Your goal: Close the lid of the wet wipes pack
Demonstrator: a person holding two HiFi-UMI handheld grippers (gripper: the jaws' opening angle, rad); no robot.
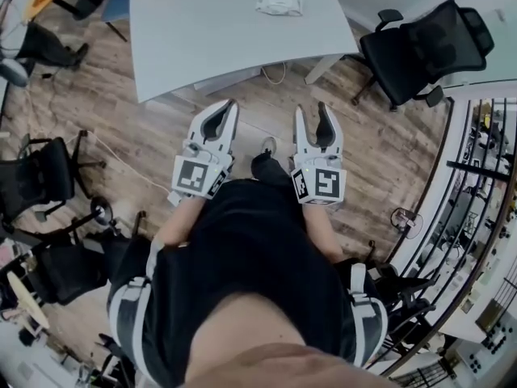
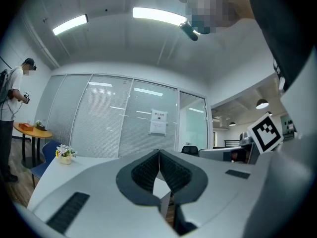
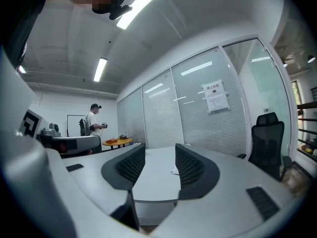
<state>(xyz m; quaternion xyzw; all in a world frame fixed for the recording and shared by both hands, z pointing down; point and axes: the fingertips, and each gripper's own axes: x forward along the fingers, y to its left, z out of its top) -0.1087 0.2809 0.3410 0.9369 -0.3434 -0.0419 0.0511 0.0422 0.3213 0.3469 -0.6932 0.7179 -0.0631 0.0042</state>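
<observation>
Ahead, grey table [image 1: 210,31] on wooden floor [image 1: 153,132].

Distant wet wipes pack [image 1: 279,3], detail indistinct

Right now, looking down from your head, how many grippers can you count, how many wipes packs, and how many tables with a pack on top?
Grippers: 2, the left gripper and the right gripper
Wet wipes pack: 1
Table with the pack on top: 1
Total: 4

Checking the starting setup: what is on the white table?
A wipes pack lies on the table near its far edge, plus a small flower pot. The pack's lid is too small to judge.
</observation>
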